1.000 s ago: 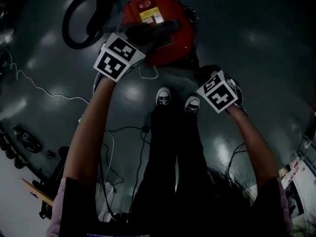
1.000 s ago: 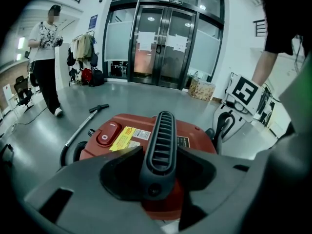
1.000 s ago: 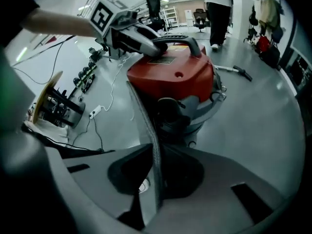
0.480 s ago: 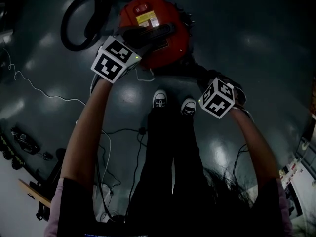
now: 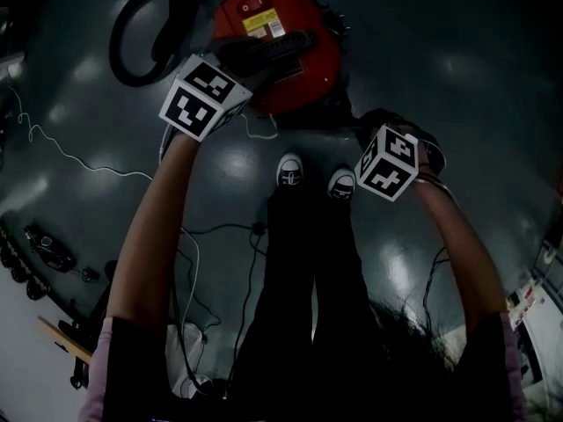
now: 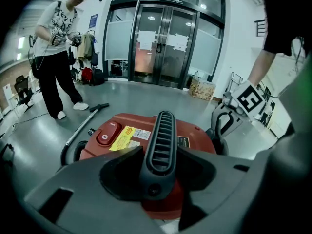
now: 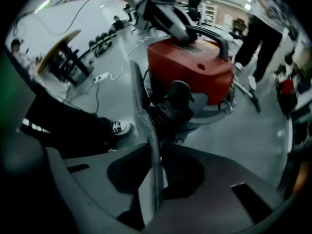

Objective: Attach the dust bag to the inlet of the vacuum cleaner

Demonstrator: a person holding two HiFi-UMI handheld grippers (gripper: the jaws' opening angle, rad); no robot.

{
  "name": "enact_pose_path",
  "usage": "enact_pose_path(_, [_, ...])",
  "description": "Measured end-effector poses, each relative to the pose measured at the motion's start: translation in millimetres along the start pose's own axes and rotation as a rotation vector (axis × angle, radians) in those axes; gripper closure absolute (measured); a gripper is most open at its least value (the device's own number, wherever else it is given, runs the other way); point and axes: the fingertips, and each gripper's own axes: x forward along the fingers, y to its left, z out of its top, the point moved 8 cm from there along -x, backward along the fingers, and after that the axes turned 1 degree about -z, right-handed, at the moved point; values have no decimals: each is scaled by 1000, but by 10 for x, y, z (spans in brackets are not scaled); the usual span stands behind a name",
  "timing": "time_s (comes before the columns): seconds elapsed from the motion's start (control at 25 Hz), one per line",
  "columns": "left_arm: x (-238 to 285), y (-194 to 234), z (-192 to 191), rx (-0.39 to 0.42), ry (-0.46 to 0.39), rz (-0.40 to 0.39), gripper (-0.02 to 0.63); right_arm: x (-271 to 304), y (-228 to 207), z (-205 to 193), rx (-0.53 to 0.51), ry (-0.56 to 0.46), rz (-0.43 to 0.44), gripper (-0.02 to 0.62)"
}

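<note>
Beside the red vacuum cleaner [image 5: 308,77], your right gripper [image 7: 155,179] has rolled while clamped on the thin dust bag [image 7: 145,106], turning it edge-on toward the machine. Your left gripper [image 6: 158,167] clamps the handle [image 6: 163,130]; the bag looks not yet attached.

Both arms stretch forward and down, left forearm [image 5: 154,227] and right forearm [image 5: 457,244] bare. Left gripper [image 6: 158,172] tilts downward, jaws clamped on the black ribbed plastic handle [image 6: 162,135]. Right gripper [image 7: 155,182] points straight down, pinching the thin flat grey dust bag [image 7: 145,113].
</note>
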Motion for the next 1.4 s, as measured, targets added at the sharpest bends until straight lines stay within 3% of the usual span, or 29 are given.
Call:
enact_pose_path(0.08, [-10, -12, -1, 0, 1, 2, 416, 14, 49, 32, -110, 31, -37, 532])
enact_pose_path(0.12, [-10, -18, 1, 0, 1, 1, 416, 21, 41, 31, -95, 35, -31, 532])
enact_pose_path(0.28, [-1, -12, 1, 0, -3, 6, 416, 67, -158, -44, 271, -15, 118, 523])
enact_pose_path(0.36, [-4, -9, -8, 0, -3, 11, 416, 93, -197, -62, 360, -28, 152, 521])
enact_pose_path(0.64, [20, -29, 8, -5, 7, 4, 416, 56, -132, -54, 163, 9, 84, 511])
enact_pose_path(0.84, [-3, 1, 10, -39, 42, -46, 413, 85, -146, -39, 218, -8, 107, 490])
enact_pose_path(1.0, [-75, -52, 69, -33, 33, -35, 400, 5, -99, -66, 216, -23, 136, 454])
enact_pose_path(1.16, [-228, -98, 225, 8, -17, -24, 400, -103, -29, -61, 143, -12, 126, 417])
enact_pose_path(1.4, [-598, -406, 377, 7, -103, -23, 400, -440, -40, -75, 213, -55, 78, 411])
